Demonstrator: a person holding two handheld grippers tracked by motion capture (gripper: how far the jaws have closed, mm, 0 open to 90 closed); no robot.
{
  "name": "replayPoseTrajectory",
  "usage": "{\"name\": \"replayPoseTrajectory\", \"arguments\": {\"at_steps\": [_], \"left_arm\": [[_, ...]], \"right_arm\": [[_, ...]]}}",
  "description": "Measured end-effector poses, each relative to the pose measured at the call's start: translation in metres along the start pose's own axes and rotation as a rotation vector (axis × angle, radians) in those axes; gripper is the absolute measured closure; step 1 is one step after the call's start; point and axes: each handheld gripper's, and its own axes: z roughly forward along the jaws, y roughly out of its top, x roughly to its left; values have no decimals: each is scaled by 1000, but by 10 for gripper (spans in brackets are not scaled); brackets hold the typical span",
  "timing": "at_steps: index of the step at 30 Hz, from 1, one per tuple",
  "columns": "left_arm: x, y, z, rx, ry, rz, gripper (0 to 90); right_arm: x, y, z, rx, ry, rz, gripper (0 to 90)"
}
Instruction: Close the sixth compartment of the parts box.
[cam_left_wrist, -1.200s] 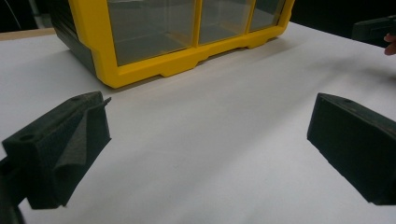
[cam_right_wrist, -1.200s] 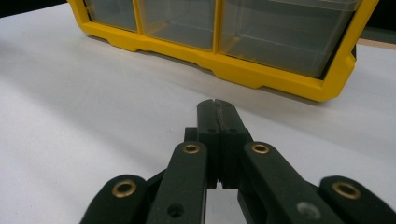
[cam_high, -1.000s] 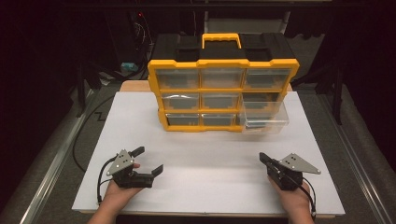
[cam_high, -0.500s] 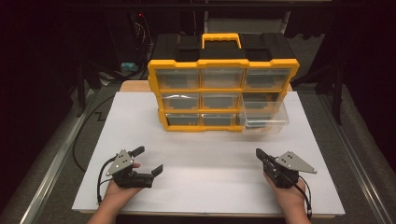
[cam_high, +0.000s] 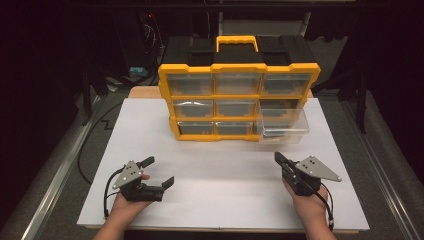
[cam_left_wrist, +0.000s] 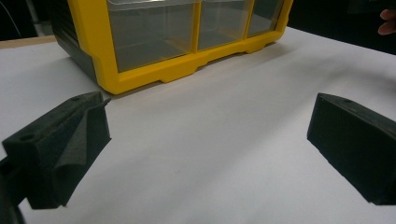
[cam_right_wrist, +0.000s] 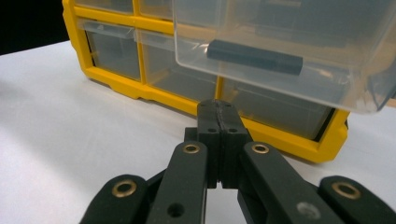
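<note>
A yellow organizer (cam_high: 239, 97) with clear drawers stands at the back middle of the white board (cam_high: 225, 205). Its middle-right drawer (cam_high: 282, 127) is pulled out toward me. In the right gripper view that clear drawer (cam_right_wrist: 289, 46) hangs just ahead and holds a dark bar (cam_right_wrist: 254, 57). My right gripper (cam_high: 278, 157) rests at the front right, shut and empty, its tip (cam_right_wrist: 217, 109) pointing at the organizer's lower rows. At the front left my left gripper (cam_high: 160, 171) stands open with nothing between its jaws (cam_left_wrist: 210, 126), facing the organizer's lower left corner (cam_left_wrist: 154, 74).
The board's front edge lies just under both hands. Metal rails (cam_high: 55, 180) run along both sides of the table, over dark floor. A cable (cam_high: 107, 192) trails from the left gripper. Fingers of the other hand (cam_left_wrist: 387, 21) show at the top right of the left gripper view.
My right gripper has edged slightly forward toward the pulled-out drawer. The left gripper and the organizer have not moved.
</note>
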Motion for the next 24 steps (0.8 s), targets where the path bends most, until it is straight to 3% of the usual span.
{"name": "replayPoseTrajectory", "arguments": {"at_steps": [24], "left_arm": [[-1, -1, -1, 3, -12, 3, 4]], "right_arm": [[0, 26, -2, -81, -17, -9, 900]]}}
